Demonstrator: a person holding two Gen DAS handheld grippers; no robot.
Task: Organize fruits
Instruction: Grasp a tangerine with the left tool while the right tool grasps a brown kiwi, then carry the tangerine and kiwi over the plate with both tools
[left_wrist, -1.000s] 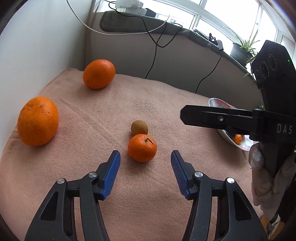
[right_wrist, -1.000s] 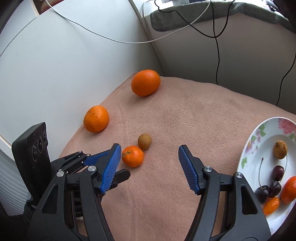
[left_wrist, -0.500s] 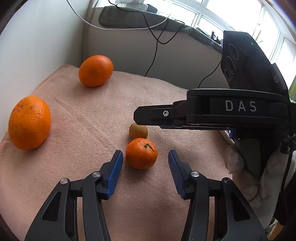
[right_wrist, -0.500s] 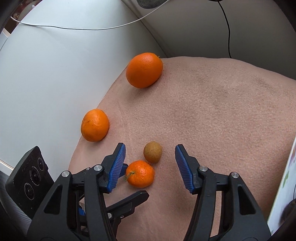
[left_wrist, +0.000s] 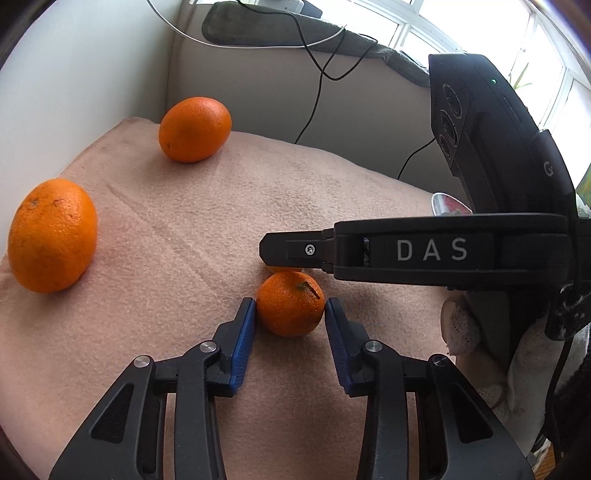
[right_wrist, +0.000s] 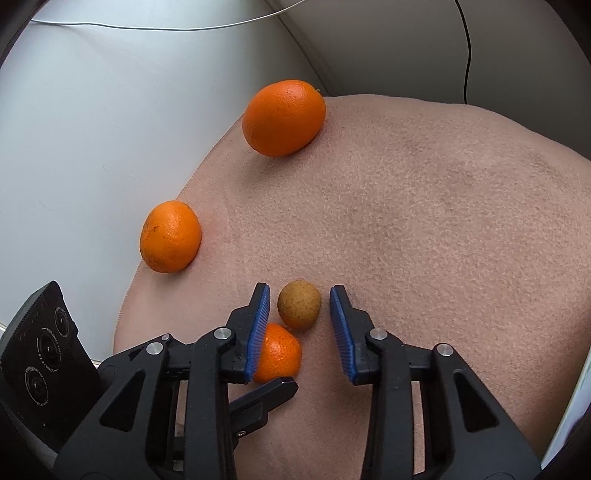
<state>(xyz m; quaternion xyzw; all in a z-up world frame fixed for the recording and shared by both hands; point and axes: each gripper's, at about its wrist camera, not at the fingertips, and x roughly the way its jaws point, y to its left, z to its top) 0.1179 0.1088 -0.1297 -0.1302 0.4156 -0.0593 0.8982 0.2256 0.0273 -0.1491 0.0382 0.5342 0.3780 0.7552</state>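
**A:** Left wrist view, nearest first: my left gripper (left_wrist: 290, 314) has the mandarin (left_wrist: 290, 308) squarely between its blue fingers (left_wrist: 243, 338). The left pad is touching or all but touching the peel and the right shows a sliver of gap. Part open, nothing clamped yet.

**B:** And your right?

**A:** The right gripper (right_wrist: 298, 304) straddles the small brown fruit (right_wrist: 299, 304), maybe a longan. It lies just beyond the mandarin (right_wrist: 279, 352) and touches it. Those fingers are part open too, with clear gaps on both sides, holding nothing.

**B:** So what does the close turn on?

**A:** The two fruits abut, and my right gripper's left finger (right_wrist: 256, 328) overlaps the mandarin in that view. I judge that closing either side could nudge the neighbour. The brown fruit's long axis runs roughly along the fingers.

**B:** Farther out?

**A:** Two large oranges rest on the pink blanket (left_wrist: 351, 206), one near the left edge (left_wrist: 51, 236) and one at the back (left_wrist: 195, 129). A plate's rim (left_wrist: 448, 203) peeks out behind the right gripper.
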